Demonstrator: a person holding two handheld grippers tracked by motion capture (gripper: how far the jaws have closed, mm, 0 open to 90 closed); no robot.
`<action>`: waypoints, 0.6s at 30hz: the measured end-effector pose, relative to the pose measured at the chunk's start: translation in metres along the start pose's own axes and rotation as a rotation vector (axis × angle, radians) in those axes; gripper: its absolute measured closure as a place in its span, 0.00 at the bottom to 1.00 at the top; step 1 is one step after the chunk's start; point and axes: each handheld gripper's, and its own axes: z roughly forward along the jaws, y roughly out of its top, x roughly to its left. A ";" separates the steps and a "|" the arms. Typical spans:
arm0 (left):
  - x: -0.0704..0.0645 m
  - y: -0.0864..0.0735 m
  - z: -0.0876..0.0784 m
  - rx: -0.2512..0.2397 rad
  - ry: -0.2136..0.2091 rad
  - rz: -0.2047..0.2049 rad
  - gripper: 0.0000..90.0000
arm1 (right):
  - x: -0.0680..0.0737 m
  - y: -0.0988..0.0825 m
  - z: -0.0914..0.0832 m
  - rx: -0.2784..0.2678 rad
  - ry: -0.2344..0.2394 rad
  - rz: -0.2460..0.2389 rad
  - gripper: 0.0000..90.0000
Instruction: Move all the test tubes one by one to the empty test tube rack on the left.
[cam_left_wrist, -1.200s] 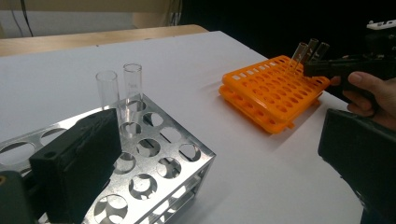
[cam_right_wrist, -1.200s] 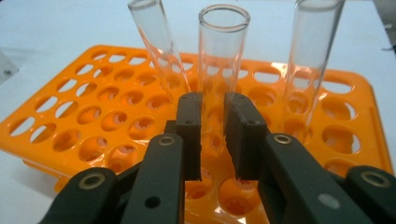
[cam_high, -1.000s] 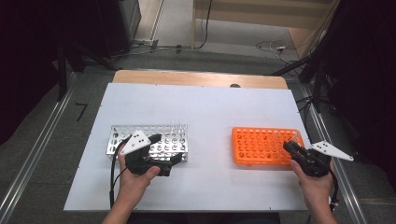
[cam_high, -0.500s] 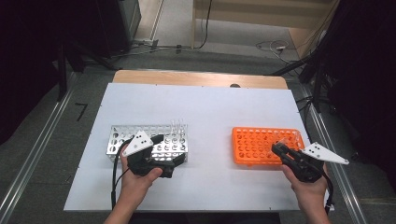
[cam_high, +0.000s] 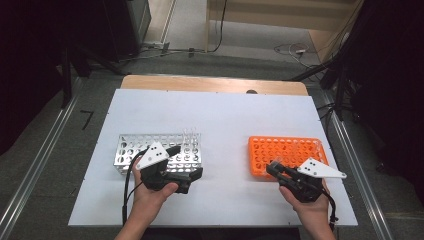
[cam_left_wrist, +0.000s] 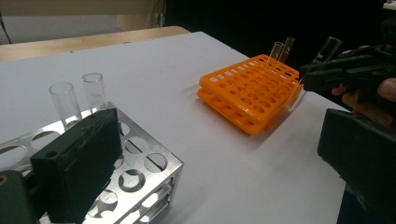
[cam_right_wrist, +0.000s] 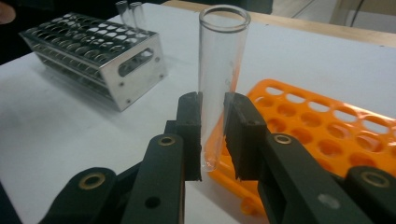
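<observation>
Held item: a clear glass test tube (cam_right_wrist: 220, 88) is clamped upright between the jaws of the right hand-held gripper (cam_right_wrist: 212, 135), mouth up, rounded end hanging just at the near edge of the orange plastic tube rack (cam_right_wrist: 327, 135).
Right hand-held gripper: closed onto the tube as far as the glass allows; seen in the high view (cam_high: 276, 168) at the front-left corner of the orange rack (cam_high: 287, 155).
Left hand-held gripper: (cam_high: 186, 172) parked at the front of the silver perforated metal tube rack (cam_high: 150, 150); jaws spread wide, nothing between them (one jaw lies over the rack's top plate in the left gripper view).
Done so far: two clear tubes (cam_left_wrist: 77, 99) are seated at the far corner of the metal rack.
Left to do: two more tubes (cam_left_wrist: 281, 49) stand at the far end of the orange rack; the held tube is judged mid-transfer, seated in neither rack.
Direction: taken as orange to metal, though not certain from the pictures.
Surface: white board (cam_high: 220, 125), both racks well apart on it.
</observation>
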 end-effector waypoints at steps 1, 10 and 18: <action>-0.001 0.000 0.000 0.000 -0.004 0.003 0.00 | 0.003 0.000 0.002 0.004 0.009 0.001 0.82; -0.011 0.000 0.007 0.012 -0.037 0.020 0.00 | 0.031 0.000 0.017 0.038 0.085 -0.043 0.82; -0.023 0.000 0.014 0.016 -0.079 0.033 0.02 | 0.051 -0.001 0.028 0.057 0.143 -0.073 0.82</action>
